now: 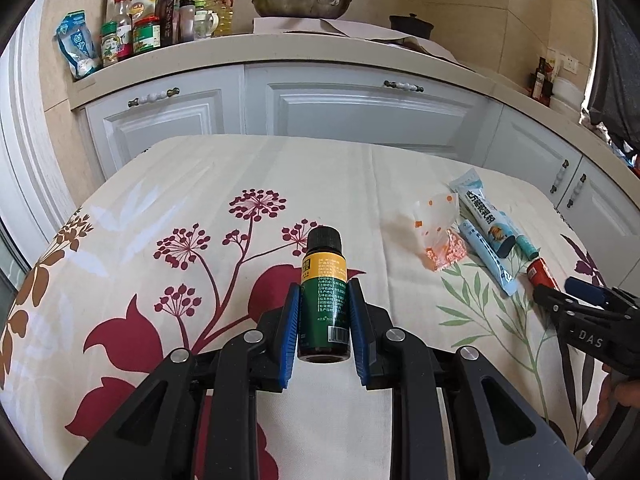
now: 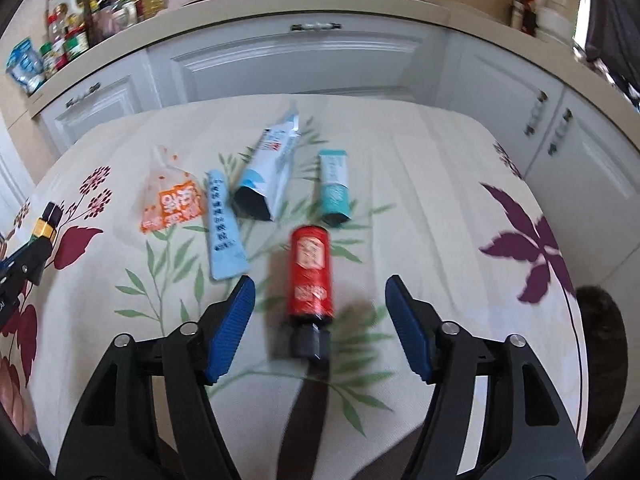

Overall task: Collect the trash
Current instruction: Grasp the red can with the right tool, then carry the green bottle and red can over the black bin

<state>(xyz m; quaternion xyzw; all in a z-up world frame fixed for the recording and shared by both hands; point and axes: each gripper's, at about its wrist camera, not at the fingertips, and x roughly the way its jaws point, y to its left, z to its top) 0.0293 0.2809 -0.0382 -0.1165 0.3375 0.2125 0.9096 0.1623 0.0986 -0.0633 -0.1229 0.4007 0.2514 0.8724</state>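
Observation:
My left gripper (image 1: 324,288) is shut on a small dark bottle (image 1: 322,256) with a yellow and green label and a black cap, held above the flowered tablecloth (image 1: 200,184). The bottle also shows at the left edge of the right wrist view (image 2: 46,222). A red bottle (image 2: 311,268) with a black cap lies on the cloth between the blue pads of my right gripper (image 2: 320,280). The jaws stand wide, with a gap on each side of the bottle. In the left wrist view the right gripper (image 1: 556,286) is at the far right, by the red bottle (image 1: 540,272).
Beyond the red bottle lie an orange and white wrapper (image 2: 170,196), a pale blue sachet (image 2: 224,232), a blue and white pouch (image 2: 268,168) and a teal tube (image 2: 335,184). White cabinets (image 1: 352,108) and a counter with jars (image 1: 128,36) and a pan (image 1: 304,2) stand behind the table.

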